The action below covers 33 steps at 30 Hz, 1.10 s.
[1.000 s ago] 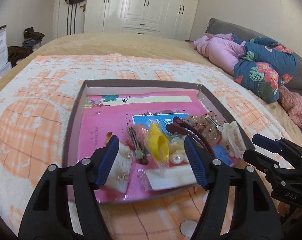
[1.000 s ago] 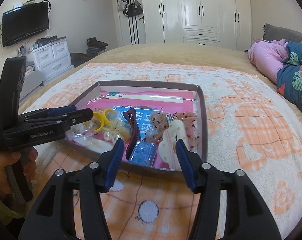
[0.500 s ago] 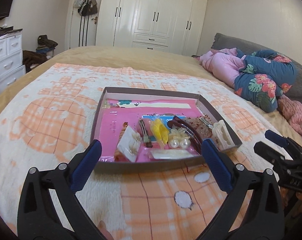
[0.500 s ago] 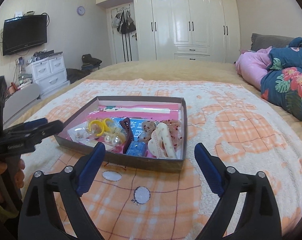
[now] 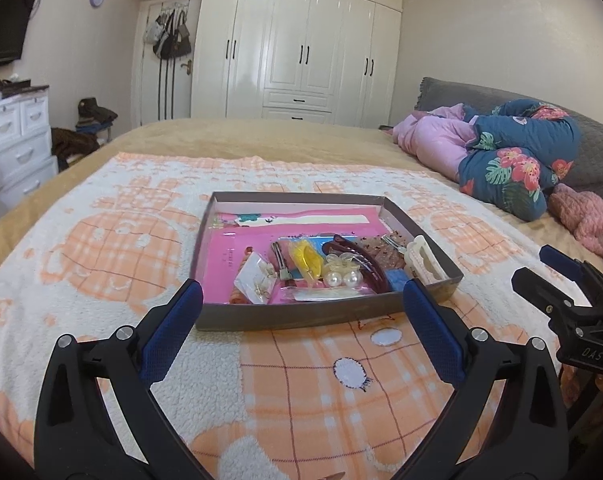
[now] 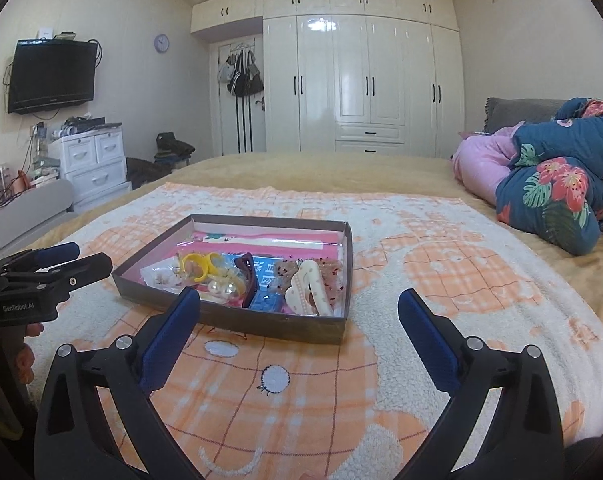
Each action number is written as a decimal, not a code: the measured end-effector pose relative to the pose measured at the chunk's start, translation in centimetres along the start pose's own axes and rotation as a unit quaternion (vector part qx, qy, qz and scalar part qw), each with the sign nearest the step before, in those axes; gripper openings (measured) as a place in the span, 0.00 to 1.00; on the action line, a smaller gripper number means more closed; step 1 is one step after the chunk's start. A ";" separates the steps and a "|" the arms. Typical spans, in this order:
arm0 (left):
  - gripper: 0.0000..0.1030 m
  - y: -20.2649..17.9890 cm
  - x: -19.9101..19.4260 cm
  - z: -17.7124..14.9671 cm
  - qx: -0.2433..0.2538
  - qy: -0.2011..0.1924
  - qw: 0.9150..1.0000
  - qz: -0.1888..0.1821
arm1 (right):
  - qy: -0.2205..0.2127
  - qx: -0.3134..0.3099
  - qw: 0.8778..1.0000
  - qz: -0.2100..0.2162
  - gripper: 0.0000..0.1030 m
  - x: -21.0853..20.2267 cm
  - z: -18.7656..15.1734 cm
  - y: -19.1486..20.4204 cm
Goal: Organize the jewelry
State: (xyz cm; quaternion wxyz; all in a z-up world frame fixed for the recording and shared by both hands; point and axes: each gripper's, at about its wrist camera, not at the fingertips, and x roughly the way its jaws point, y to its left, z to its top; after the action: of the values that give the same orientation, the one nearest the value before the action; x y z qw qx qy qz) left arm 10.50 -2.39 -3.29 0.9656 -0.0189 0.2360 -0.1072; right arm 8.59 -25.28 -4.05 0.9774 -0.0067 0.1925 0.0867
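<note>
A shallow dark box [image 5: 301,316] with a pink lining lies on the bed; it also shows in the right wrist view [image 6: 261,326]. It holds a yellow ring [image 5: 307,260], pearl earrings [image 5: 343,279], a dark red hair clip [image 5: 359,258], a cream claw clip [image 5: 423,260] and small packets. My left gripper [image 5: 301,334] is open and empty, in front of the box. My right gripper [image 6: 299,336] is open and empty, also in front of it.
The box lies on an orange and white blanket [image 5: 101,248]. Folded bedding [image 5: 509,160] is piled at the right. A wardrobe [image 6: 361,80], white drawers [image 6: 93,164] and a wall television [image 6: 51,76] stand beyond the bed.
Both grippers have drawn back and up from the box and opened wider. The items in the box have not moved.
</note>
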 end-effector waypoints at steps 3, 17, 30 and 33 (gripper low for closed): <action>0.89 -0.2 -0.5 -0.4 -0.003 -0.006 1.000 0.004 | -0.007 -0.002 1.000 -0.001 0.94 -0.5 -0.3 0.2; 0.89 -1.2 -2.8 -1.2 0.002 -0.042 0.999 0.017 | -0.085 -0.001 0.996 -0.005 0.94 -4.1 -1.1 0.4; 0.89 -0.9 -2.8 -1.3 -0.009 -0.043 0.999 0.006 | -0.067 0.019 0.997 -0.017 0.94 -3.4 -1.4 -0.2; 0.89 -0.8 -2.8 -1.3 -0.008 -0.045 0.999 0.007 | -0.066 0.018 0.998 -0.016 0.94 -3.3 -1.5 -0.3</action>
State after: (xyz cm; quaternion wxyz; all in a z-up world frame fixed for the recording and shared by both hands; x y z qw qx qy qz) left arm 7.31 -2.60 -3.13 0.9758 -0.0300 0.1934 -0.0974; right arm 5.06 -26.19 -4.17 0.9892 0.0131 0.1291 0.0678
